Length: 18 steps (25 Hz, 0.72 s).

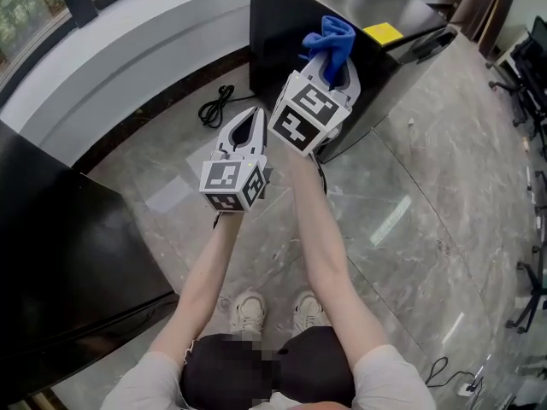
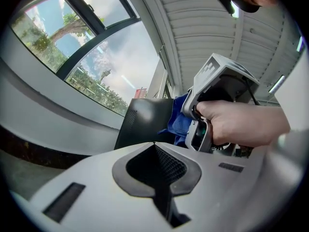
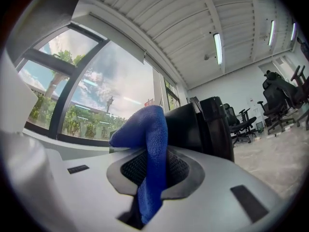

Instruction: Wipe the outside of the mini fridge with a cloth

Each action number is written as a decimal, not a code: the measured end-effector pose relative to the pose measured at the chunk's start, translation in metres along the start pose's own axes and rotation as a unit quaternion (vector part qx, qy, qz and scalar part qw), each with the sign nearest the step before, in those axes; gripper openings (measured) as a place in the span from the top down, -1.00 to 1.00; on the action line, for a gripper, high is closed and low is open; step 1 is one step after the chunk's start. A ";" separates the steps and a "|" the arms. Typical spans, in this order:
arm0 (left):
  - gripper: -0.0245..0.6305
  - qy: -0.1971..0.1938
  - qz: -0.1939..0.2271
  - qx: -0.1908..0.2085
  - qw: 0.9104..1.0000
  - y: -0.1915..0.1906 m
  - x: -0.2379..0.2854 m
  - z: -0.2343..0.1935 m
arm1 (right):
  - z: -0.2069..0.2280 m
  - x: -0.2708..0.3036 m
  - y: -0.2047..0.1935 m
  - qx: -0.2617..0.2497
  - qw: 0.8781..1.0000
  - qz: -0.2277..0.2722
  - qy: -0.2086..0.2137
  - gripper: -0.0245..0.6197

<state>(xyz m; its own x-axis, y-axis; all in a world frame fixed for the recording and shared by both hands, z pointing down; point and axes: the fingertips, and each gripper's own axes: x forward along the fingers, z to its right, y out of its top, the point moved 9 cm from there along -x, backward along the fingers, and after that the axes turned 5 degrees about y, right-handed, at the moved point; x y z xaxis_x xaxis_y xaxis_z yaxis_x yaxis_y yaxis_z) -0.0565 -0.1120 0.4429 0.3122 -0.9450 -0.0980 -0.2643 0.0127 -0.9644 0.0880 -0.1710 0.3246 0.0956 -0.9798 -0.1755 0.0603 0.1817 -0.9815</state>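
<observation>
The mini fridge (image 1: 359, 15) has a steel top and black sides and stands at the top centre, with a yellow sticker (image 1: 382, 32) on it. My right gripper (image 1: 336, 65) is shut on a blue cloth (image 1: 332, 39), held against the fridge's near side. In the right gripper view the cloth (image 3: 150, 144) hangs folded between the jaws, and the fridge (image 3: 203, 124) lies just beyond. My left gripper (image 1: 254, 118) is shut and holds nothing, lower and to the left over the floor. Its view shows its own closed tips (image 2: 154, 148), the cloth (image 2: 177, 121) and the fridge (image 2: 145, 122).
A black cable (image 1: 218, 105) lies on the marble floor left of the fridge. A black cabinet (image 1: 60, 263) fills the left side. A curved white window ledge (image 1: 128, 58) runs behind. Office chairs (image 1: 530, 67) stand at the right edge. The person's shoes (image 1: 248, 310) are below.
</observation>
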 end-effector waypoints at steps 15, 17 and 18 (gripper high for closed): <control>0.91 -0.027 -0.003 0.012 1.000 -0.005 0.009 0.048 | 0.063 -0.048 0.022 0.006 1.000 0.004 0.006 0.68; 0.91 -0.029 -0.003 0.020 0.999 -0.006 0.010 0.052 | 0.068 -0.052 0.021 0.009 1.000 0.004 0.004 0.68; 0.91 -0.029 -0.003 0.023 0.999 -0.005 0.010 0.052 | 0.070 -0.053 0.021 0.010 1.000 0.003 0.003 0.68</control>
<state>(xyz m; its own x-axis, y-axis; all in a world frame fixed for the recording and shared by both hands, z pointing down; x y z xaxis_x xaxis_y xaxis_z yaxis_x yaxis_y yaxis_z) -0.0042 -0.1040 0.4344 0.3661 -0.9246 -0.1047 -0.2210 0.0229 -0.9750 0.1538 -0.1090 0.3191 0.0899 -0.9791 -0.1823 0.0800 0.1896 -0.9786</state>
